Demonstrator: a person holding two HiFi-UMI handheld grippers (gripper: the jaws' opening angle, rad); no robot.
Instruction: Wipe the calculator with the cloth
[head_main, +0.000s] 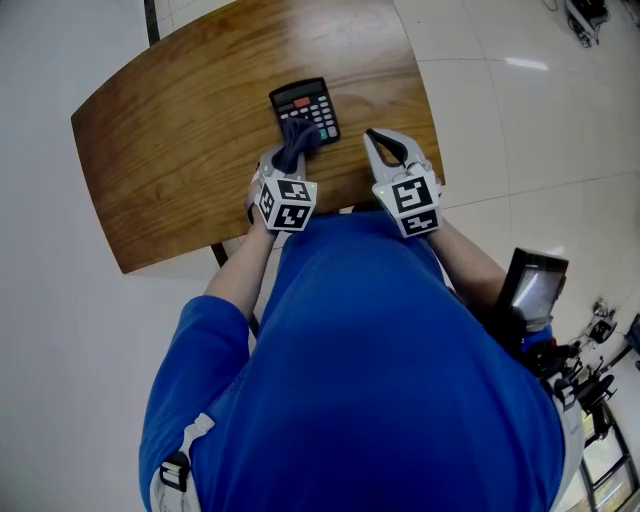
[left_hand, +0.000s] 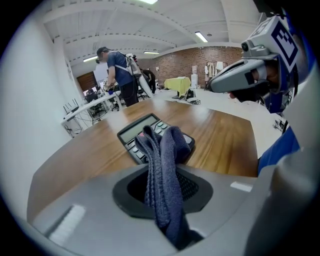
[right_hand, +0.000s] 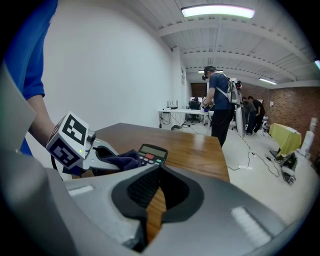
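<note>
Calculator (head_main: 303, 105), flat black, sits under nubbly blue cloth (left_hand: 165, 165) pinched by left claw (head_main: 291, 148); right claw (head_main: 372, 138) closed.

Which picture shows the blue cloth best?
The left gripper view: the cloth fills the middle, pinched between the jaws and draped onto the calculator. The head view shows it small; the right gripper view shows only a bunched side.
</note>
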